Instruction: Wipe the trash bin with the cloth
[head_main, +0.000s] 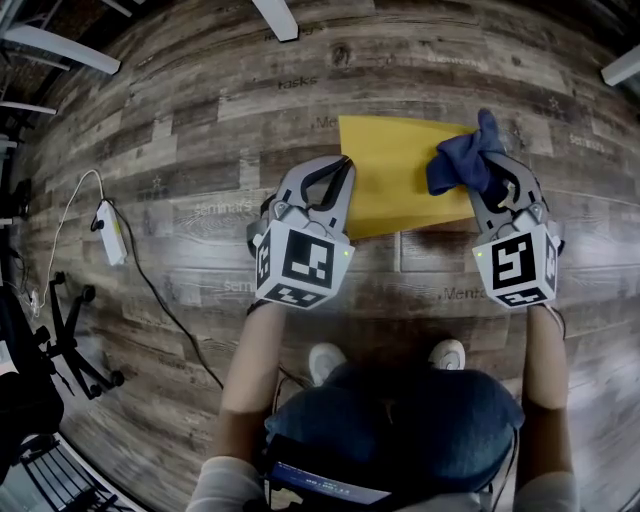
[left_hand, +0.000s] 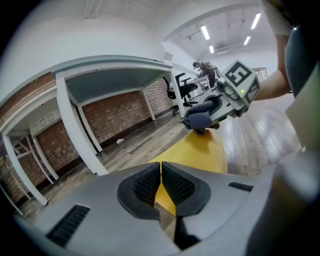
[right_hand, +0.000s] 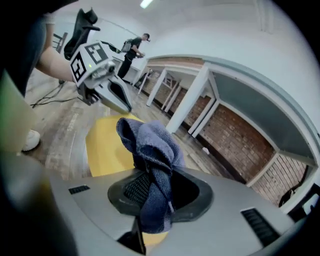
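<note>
A wooden floor (head_main: 200, 130) made of long grey-brown boards fills the head view. On it, far to the left, lies a white power strip (head_main: 110, 232) with a thin black cord (head_main: 165, 305) that snakes toward the person. The black legs of a chair (head_main: 75, 340) stand at the left edge. Two white shoes (head_main: 325, 360) peek out below the tools. The gripper views show a red brick wall (left_hand: 115, 115) and white posts (left_hand: 75, 127) farther back. None of these things lies between the tools and the bin.

The trash bin (head_main: 395, 175) is plain yellow and smooth, with straight edges and square corners. It sits on the floor in front of the shoes, between the two tools. Its long side runs from left to right in the head view, a little tilted. I cannot tell which end is the open one.

The cloth (head_main: 465, 160) is dark blue, soft and fuzzy, and all bunched up. It is above the right end of the bin.

The right tool (head_main: 497, 165) is pinching the cloth, and a floppy bit hangs out past its dark ribbed pads. The left tool (head_main: 345, 165) is pressed together with nothing in it, and its tip is at the bin's left edge.
</note>
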